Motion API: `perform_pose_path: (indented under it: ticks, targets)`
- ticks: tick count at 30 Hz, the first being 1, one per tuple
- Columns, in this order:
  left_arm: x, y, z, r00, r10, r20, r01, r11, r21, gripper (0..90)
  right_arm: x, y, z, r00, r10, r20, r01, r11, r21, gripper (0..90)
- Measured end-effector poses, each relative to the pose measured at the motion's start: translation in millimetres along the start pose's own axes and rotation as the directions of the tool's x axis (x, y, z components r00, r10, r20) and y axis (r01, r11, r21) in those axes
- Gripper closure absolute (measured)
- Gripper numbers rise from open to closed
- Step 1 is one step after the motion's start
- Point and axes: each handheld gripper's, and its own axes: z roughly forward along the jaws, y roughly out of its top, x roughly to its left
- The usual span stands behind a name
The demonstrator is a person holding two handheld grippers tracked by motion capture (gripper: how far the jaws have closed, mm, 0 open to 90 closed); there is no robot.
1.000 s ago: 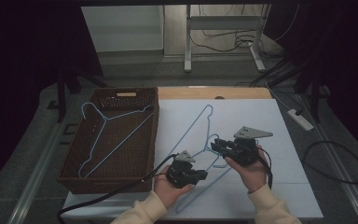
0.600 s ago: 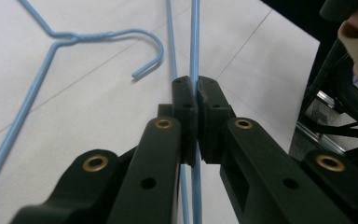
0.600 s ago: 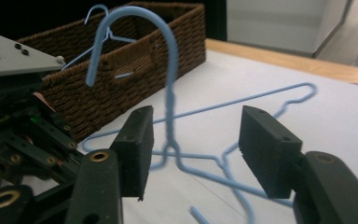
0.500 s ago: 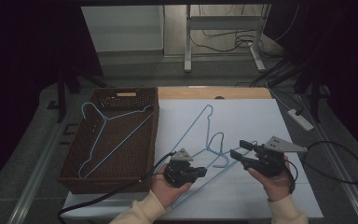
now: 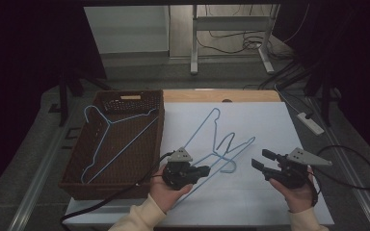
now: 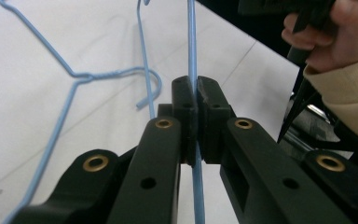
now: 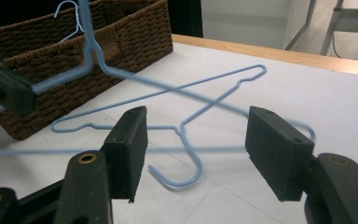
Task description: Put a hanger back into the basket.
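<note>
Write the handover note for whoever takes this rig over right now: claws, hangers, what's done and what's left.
Left claw: shut on a blue wire hanger, gripping one straight wire.
Right claw: open, holding nothing, off to the hanger's right.
A second hanger lies on the white table, crossed with the held one.
Another hanger already lies in the wicker basket.
Left, probably: untangle both and basket them.

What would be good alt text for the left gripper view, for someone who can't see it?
The left gripper has its two black jaws shut on the wire of a blue hanger, above a white table. A second blue hanger lies on the table to the left, and the person's other hand is at upper right.
</note>
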Motion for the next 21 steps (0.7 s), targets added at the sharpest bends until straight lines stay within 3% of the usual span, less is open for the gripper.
perform_pose_path:
  ticks: [5, 14, 21]
  targets:
    - [-2.2, 10.3, -21.4, 0.9998, -0.001, 0.019, 0.002, 0.9982, -0.060, 86.9, -2.6, -1.8, -3.5, 0.9999, 0.006, 0.009, -0.006, 1.0000, 0.000, 39.2]
    - [2.1, 28.6, -63.6, 0.9999, 0.006, 0.012, -0.005, 0.9909, -0.135, 86.9, -5.9, -6.3, -1.4, 0.9998, 0.010, 0.017, -0.010, 0.9997, 0.022, 39.1]
    - [9.7, 38.1, -89.7, 0.9999, 0.013, -0.009, -0.014, 0.9871, -0.159, 86.9, -6.0, -7.7, 2.8, 0.9998, 0.010, 0.018, -0.010, 0.9991, 0.042, 39.2]
